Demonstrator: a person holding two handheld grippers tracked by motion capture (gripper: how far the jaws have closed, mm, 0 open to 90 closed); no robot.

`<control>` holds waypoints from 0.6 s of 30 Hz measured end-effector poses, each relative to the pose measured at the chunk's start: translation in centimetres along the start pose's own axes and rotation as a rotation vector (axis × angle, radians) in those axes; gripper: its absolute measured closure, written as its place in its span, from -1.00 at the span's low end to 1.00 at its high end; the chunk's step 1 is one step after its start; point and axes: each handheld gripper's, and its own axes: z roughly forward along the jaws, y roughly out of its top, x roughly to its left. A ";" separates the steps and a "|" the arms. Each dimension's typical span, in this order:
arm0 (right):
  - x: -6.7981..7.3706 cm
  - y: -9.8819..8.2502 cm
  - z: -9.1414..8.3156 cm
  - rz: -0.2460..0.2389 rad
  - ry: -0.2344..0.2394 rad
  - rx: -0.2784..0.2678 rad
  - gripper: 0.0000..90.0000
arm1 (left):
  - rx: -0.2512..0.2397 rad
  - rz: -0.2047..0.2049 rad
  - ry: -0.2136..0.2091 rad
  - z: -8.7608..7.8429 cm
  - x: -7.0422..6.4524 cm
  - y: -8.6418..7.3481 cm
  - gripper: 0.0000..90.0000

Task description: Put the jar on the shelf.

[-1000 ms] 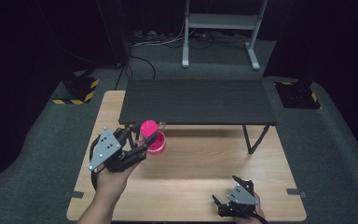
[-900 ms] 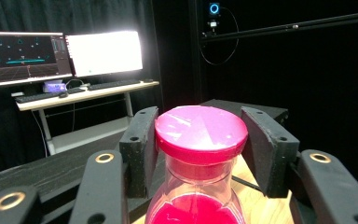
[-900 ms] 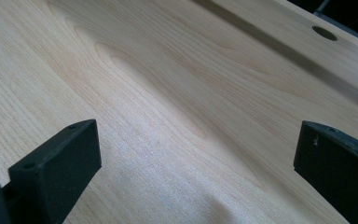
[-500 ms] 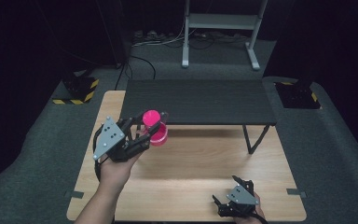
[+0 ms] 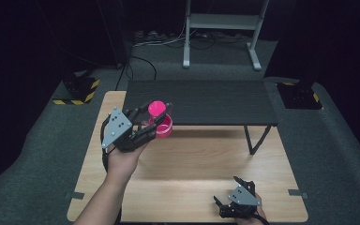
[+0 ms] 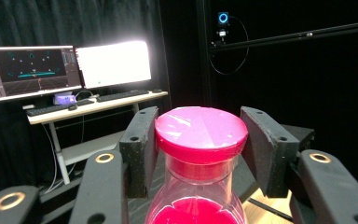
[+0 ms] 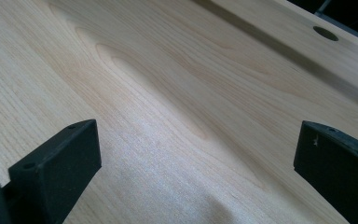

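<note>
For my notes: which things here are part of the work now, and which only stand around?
In use:
- pink-lidded jar, held in the left tongs
- black shelf, likely where it goes

Standing around:
- right tongs, open, low over the table
- monitors
- keyboards

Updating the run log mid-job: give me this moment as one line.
left gripper: shut on pink-lidded bottle, lifted | right gripper: open, low over wooden table | dark shelf: bare

No legible txt, labels or nos. anywhere.
</note>
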 end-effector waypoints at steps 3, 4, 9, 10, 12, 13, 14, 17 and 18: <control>0.0 0.0 0.0 0.001 0.001 0.000 -0.99 | -0.004 0.003 0.003 0.5 0.1 0.1 0.08; 0.0 0.0 0.0 0.002 0.001 0.000 -0.99 | -0.004 0.004 0.005 0.8 0.2 0.1 0.08; 0.0 0.0 0.0 0.004 0.002 -0.002 -0.99 | -0.007 0.004 0.011 1.5 0.4 0.0 0.08; 0.0 0.0 0.0 0.004 0.003 -0.002 -0.99 | -0.008 0.003 0.012 1.7 0.4 0.0 0.08; 0.0 0.0 0.0 0.005 0.003 -0.001 -0.99 | -0.009 0.003 0.012 1.8 0.5 0.0 0.08; 0.0 0.0 0.0 0.005 0.003 -0.001 -0.99 | -0.009 0.004 0.012 2.0 0.6 -0.1 0.08; 0.0 0.0 0.0 0.004 0.002 0.000 -0.99 | -0.009 0.004 0.012 2.0 0.6 -0.1 0.08; 0.0 0.0 0.0 0.004 0.002 0.000 -0.99 | -0.014 0.001 0.015 2.5 0.8 -0.1 0.08; 0.0 0.0 0.0 0.001 0.002 0.000 -0.99 | -0.014 0.000 0.019 2.8 1.0 -0.1 0.08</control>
